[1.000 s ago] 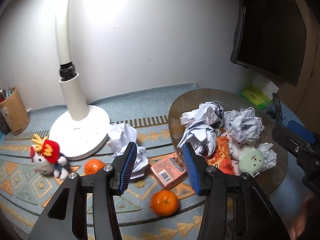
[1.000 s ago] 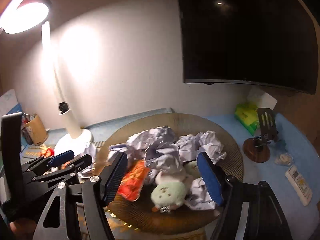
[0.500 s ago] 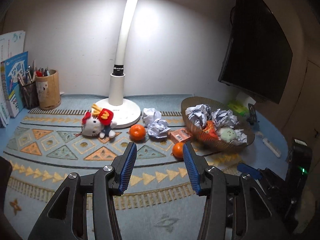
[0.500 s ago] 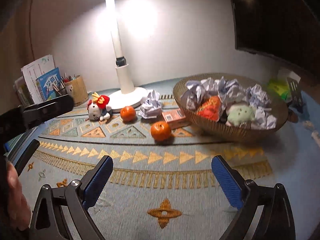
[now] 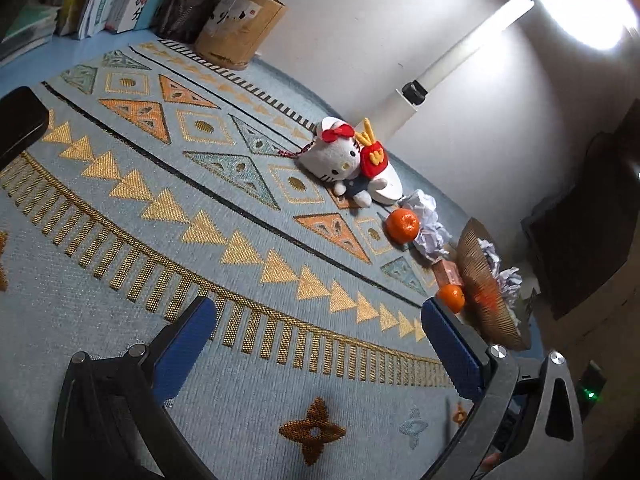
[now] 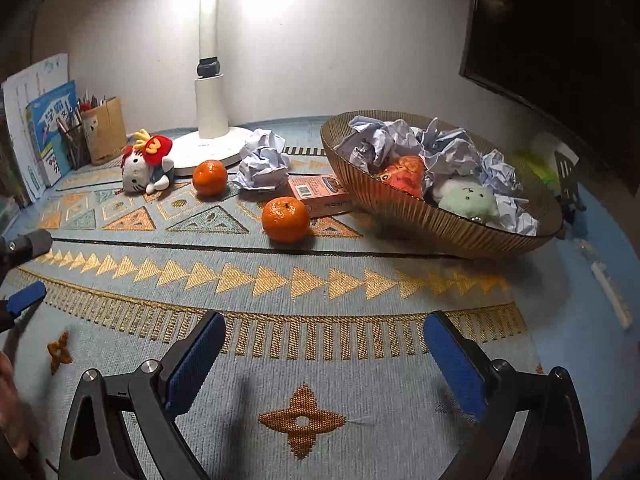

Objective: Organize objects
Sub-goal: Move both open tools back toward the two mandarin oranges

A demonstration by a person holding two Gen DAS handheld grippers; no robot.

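A ribbed brown basket [image 6: 420, 210] at the right holds crumpled paper [image 6: 452, 148], an orange snack bag [image 6: 404, 170] and a green plush [image 6: 468, 200]. Loose on the patterned mat lie two oranges [image 6: 285, 219] [image 6: 210, 177], an orange box [image 6: 320, 194], two paper balls [image 6: 262, 162] and a Hello Kitty plush [image 6: 146, 168]. My right gripper [image 6: 320, 354] is open and empty, low over the mat's near edge. My left gripper [image 5: 320, 344] is open and empty, over the mat's left front; the plush [image 5: 344, 160], oranges [image 5: 402, 224] and basket [image 5: 480, 284] lie far ahead.
A white desk lamp [image 6: 210, 120] stands behind the plush. A brown pen holder [image 6: 106, 130] and books [image 6: 48, 128] stand at the back left. A dark monitor [image 6: 560, 28] hangs at the right. A phone stand [image 6: 568, 176] and a remote [image 6: 612, 292] lie right of the basket.
Both grippers have pulled back from the basket to the mat's near edge. The left gripper has swung left, tilted, and opened wider. The right has dropped lower.
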